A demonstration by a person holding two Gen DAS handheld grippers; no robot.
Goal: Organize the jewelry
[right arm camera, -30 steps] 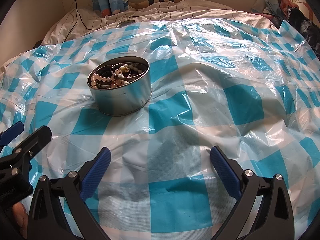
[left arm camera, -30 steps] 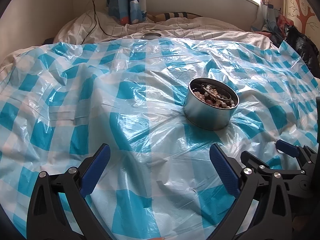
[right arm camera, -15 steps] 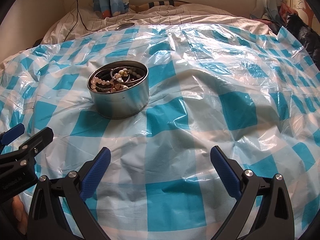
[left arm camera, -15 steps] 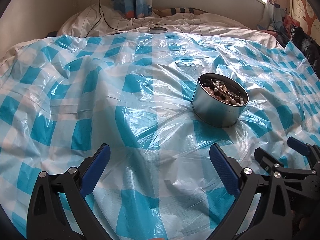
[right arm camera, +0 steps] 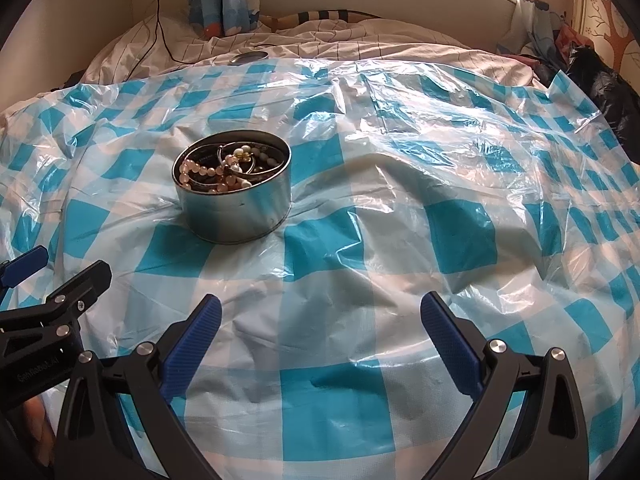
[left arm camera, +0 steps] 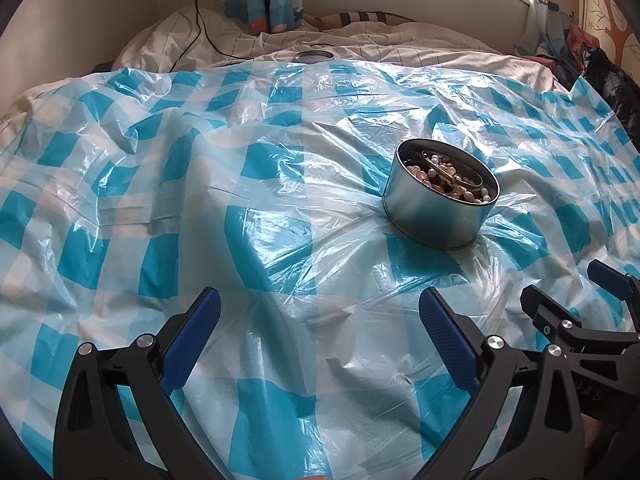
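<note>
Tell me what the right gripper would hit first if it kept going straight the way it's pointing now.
Probably just the blue-checked plastic sheet on the bed. The right gripper, jaws open, points past the metal tin of bead jewelry, which sits off to its left. Depth is hard to judge.

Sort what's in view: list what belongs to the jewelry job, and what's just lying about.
For the job:
round metal tin
bead bracelets and rings inside it
tin lid at the sheet's far edge
left gripper, open
right gripper, open

Lying about:
checked plastic sheet
black cable
black bag
</note>
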